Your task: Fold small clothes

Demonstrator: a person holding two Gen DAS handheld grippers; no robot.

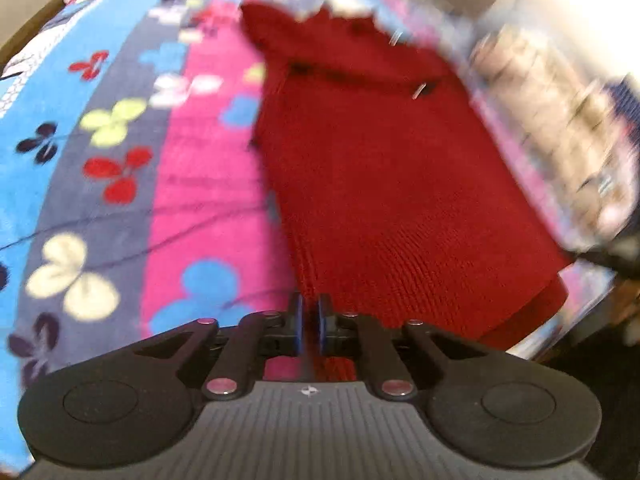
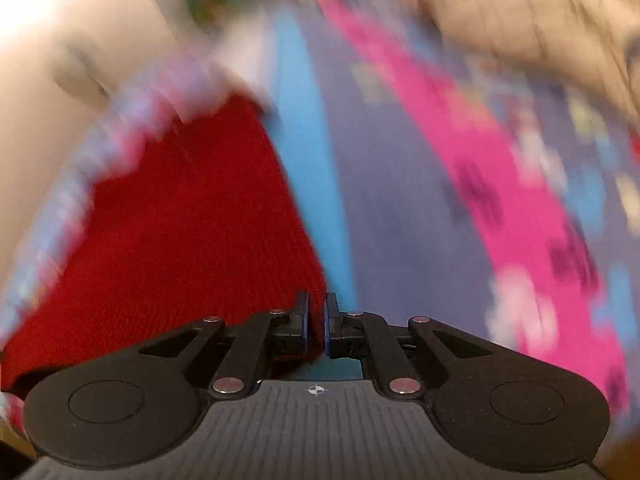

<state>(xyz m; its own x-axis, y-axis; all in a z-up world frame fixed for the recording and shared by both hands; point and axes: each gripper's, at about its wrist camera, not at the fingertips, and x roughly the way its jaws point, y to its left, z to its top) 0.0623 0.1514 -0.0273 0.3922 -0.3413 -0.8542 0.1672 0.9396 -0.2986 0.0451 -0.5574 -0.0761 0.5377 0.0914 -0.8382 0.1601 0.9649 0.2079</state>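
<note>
A dark red knitted garment (image 1: 380, 168) lies stretched over a striped fleece blanket (image 1: 120, 160) with butterfly shapes. In the left wrist view it runs from my left gripper (image 1: 311, 320) up toward the top of the frame. The left jaws are pinched on the garment's near left corner. In the blurred right wrist view the same red garment (image 2: 192, 220) fills the lower left. My right gripper (image 2: 317, 320) is shut on its near right edge, and red fabric shows between the pads. Both held corners hang slightly above the blanket (image 2: 400, 200).
The blanket's edge (image 1: 580, 292) drops off just right of the garment, with a pale blurred surface (image 1: 560, 20) beyond it. A beige blurred mass (image 2: 520, 20) lies at the upper right of the right wrist view. A brown frame (image 1: 40, 20) borders the blanket's far left.
</note>
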